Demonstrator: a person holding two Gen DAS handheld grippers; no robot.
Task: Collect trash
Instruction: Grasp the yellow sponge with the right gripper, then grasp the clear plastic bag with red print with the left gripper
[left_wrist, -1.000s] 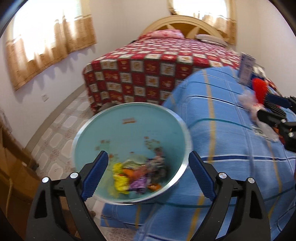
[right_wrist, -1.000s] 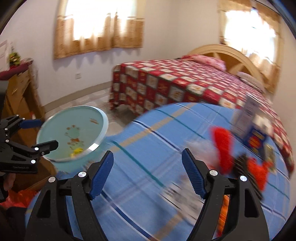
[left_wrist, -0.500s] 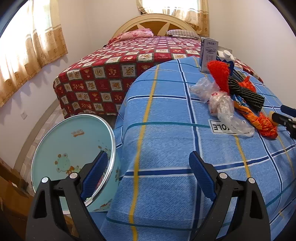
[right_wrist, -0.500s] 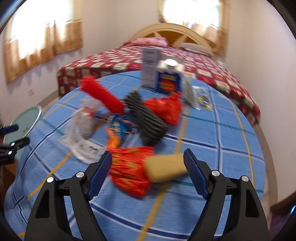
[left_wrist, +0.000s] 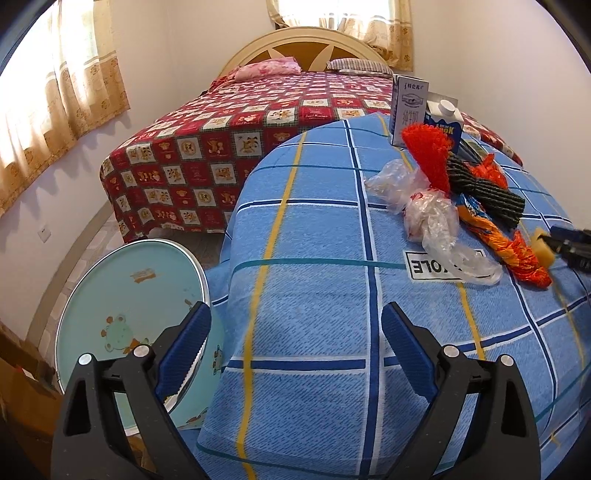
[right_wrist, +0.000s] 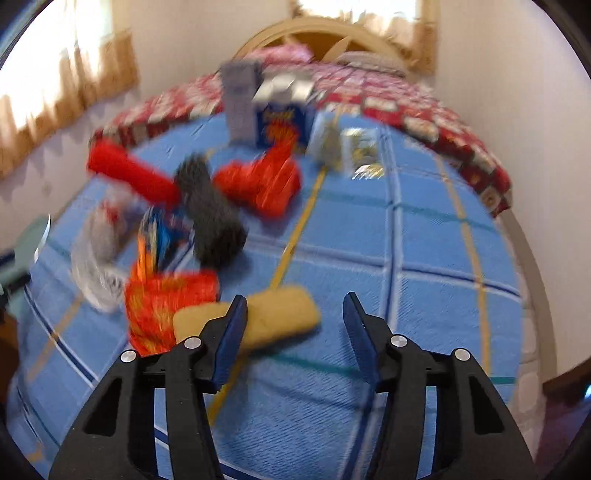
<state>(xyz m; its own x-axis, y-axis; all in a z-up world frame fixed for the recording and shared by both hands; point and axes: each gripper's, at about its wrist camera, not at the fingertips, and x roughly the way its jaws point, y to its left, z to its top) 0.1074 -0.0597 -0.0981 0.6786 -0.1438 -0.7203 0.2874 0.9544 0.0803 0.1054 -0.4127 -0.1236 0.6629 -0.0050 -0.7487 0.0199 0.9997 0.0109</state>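
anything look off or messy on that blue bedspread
Yes: litter is heaped on the blue bedspread: crumpled clear plastic bags, an orange wrapper, red mesh, dark netting and a yellow sponge. Two cartons stand upright behind.

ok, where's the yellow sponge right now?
Right wrist view: the yellow sponge lies on the blue checked cloth, low centre, touching the orange wrapper on its left.

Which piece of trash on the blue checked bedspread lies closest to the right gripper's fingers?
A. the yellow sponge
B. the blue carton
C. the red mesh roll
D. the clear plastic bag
A: the yellow sponge lies right at the closing right gripper, behind one fingertip.
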